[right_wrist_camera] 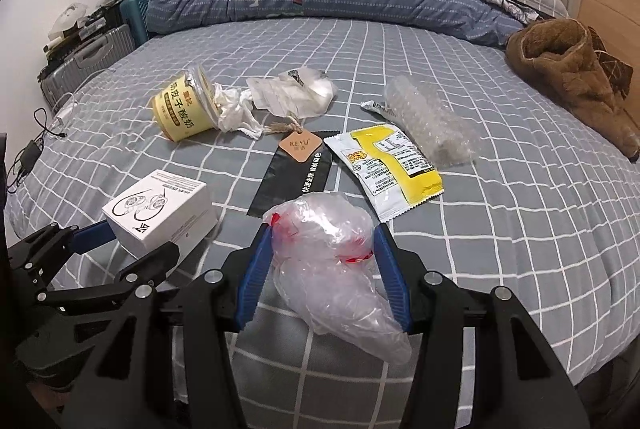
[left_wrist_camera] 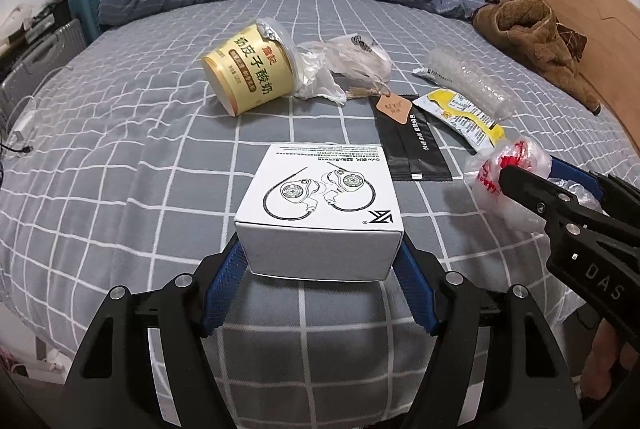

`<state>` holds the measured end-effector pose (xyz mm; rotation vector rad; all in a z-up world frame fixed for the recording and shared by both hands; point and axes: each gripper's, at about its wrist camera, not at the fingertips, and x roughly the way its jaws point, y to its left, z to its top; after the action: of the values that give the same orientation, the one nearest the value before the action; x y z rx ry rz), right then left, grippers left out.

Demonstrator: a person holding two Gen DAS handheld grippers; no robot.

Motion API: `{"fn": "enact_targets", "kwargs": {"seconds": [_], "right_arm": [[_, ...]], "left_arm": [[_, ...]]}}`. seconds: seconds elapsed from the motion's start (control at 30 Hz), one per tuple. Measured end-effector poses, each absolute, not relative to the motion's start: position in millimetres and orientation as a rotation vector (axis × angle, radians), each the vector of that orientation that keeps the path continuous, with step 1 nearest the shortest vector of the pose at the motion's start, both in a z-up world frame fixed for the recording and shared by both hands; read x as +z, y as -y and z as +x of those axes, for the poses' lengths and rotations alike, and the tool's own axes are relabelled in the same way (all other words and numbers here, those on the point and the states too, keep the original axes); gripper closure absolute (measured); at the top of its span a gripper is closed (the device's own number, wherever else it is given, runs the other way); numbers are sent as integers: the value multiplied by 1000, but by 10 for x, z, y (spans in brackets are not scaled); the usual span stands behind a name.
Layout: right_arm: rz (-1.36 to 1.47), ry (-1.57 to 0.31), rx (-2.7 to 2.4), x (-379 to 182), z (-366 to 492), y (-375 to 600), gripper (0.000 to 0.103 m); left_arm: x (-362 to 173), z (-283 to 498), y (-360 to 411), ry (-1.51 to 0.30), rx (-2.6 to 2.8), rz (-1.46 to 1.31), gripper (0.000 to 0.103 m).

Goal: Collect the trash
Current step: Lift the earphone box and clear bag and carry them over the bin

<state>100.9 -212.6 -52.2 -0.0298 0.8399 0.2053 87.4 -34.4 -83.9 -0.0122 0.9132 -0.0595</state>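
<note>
My left gripper (left_wrist_camera: 320,261) has two blue fingers (left_wrist_camera: 224,289) with a fine ribbed texture, and they sit on black plastic arms of angular shape. On these arms I see round silver screws. My right gripper (right_wrist_camera: 322,261) has the same build: blue textured fingers (right_wrist_camera: 390,281), a black frame and silver screw heads. On the side of its black body, as the left camera shows it, white letters "DAS" are printed, and small square marks are near them.
</note>
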Motion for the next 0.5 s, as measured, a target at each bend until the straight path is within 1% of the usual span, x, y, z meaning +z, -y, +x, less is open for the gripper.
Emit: {"fn": "enact_targets", "kwargs": {"seconds": [0.5], "right_arm": [[-22,-820,186,-412,568,2139,53]], "left_arm": [[-649,434,260,-888,-59,-32,34]]}}
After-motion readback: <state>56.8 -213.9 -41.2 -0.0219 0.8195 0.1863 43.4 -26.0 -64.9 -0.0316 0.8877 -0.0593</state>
